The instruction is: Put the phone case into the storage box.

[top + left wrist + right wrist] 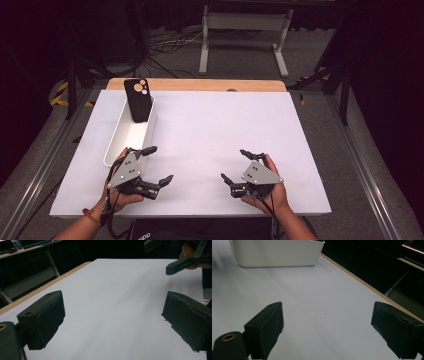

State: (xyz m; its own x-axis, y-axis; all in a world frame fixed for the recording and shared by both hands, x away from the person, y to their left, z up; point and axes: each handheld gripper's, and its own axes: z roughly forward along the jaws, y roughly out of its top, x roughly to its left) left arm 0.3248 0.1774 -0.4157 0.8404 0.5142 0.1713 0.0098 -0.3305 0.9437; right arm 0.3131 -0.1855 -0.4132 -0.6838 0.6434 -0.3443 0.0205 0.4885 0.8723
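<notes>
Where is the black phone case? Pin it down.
In the high view, the black phone case stands tilted in the far end of the white bin, at the table's left.

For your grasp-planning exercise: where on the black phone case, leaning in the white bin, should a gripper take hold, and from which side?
Probably the top edge of the phone case, approached from above: it stands nearly upright, protruding over the white bin's rim, while the walls enclose its lower part.

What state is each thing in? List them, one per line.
Left tongs: open, empty, beside the near end of the bin.
Right tongs: open, empty, over bare table.
Phone case: standing on end, leaning at the far end of the bin.
Bin: upright on the table, open-topped, its near part bare.
Table: covered with a white sheet, wood edge showing at the far side.
</notes>
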